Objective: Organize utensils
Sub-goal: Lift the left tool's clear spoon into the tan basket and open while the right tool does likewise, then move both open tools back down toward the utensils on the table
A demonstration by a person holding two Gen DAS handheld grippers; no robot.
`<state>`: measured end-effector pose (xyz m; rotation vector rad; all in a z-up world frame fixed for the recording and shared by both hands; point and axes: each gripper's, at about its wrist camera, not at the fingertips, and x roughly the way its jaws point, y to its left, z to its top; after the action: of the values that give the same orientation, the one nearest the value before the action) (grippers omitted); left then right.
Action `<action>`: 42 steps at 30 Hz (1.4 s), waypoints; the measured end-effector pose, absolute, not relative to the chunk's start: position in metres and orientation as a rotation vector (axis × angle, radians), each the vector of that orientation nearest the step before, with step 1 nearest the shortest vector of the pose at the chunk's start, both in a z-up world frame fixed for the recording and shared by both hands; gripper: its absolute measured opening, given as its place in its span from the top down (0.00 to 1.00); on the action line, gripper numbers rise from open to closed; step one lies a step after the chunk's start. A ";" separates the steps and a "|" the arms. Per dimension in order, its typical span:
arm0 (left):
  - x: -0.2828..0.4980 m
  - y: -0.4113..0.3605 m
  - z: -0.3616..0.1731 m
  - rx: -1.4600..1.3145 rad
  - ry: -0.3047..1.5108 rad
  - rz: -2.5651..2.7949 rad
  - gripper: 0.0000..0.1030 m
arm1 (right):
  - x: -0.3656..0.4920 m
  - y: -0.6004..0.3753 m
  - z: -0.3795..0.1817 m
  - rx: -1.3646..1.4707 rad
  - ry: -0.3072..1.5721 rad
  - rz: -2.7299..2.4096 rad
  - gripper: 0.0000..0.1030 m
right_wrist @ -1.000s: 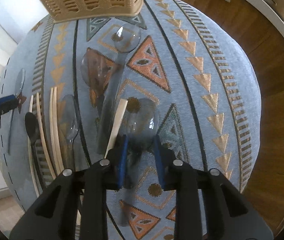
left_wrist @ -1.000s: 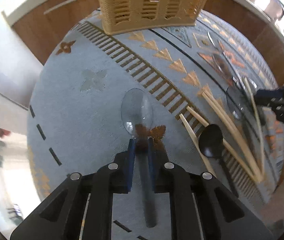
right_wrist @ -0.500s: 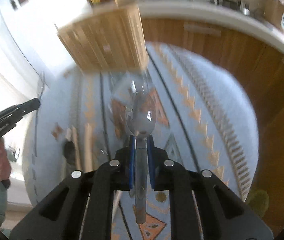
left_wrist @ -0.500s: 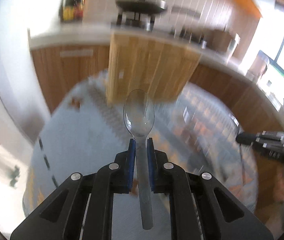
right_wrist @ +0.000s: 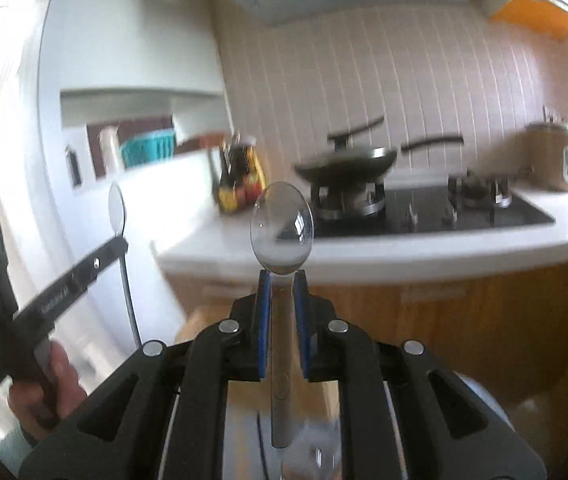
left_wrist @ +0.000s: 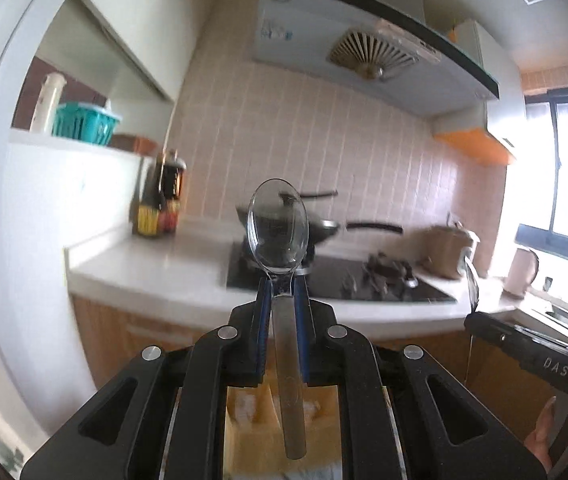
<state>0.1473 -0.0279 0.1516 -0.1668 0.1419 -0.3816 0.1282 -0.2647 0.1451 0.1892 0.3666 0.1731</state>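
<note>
My left gripper (left_wrist: 282,286) is shut on the neck of a clear plastic spoon (left_wrist: 277,232), bowl up, handle hanging down between the fingers. My right gripper (right_wrist: 282,280) is shut on a second clear plastic spoon (right_wrist: 282,228), held the same way. Both are raised high and point at the kitchen counter. The left gripper with its spoon shows at the left of the right wrist view (right_wrist: 117,236); the right gripper shows at the right edge of the left wrist view (left_wrist: 474,310). The wicker basket (left_wrist: 251,404) is a blurred tan shape below the left fingers. The table is mostly hidden.
A white counter (left_wrist: 155,268) carries a black hob (left_wrist: 364,284) with a wok (right_wrist: 348,162), sauce bottles (left_wrist: 161,200) and a tan cooker (right_wrist: 554,156). A range hood (left_wrist: 364,48) hangs above. Wooden cabinet fronts (right_wrist: 464,308) run below the counter.
Both grippers closed on clear spoons lying on the patterned cloth, lifted them off and tilted up. The views swung from the table to the kitchen wall.
</note>
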 end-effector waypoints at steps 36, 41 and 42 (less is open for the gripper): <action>0.204 -0.013 0.069 -0.166 0.241 -0.322 0.79 | 0.147 -0.241 0.055 0.114 0.337 0.042 0.46; 0.179 0.000 0.078 -0.187 0.276 -0.365 0.79 | 0.117 -0.246 0.063 0.105 0.398 0.049 0.46; 0.172 0.003 0.080 -0.184 0.298 -0.381 0.79 | 0.112 -0.247 0.065 0.095 0.420 0.045 0.46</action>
<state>0.1722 0.0032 0.0801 -0.1844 0.2985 -0.3807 0.1121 -0.2469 0.0650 0.0954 0.4198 0.0454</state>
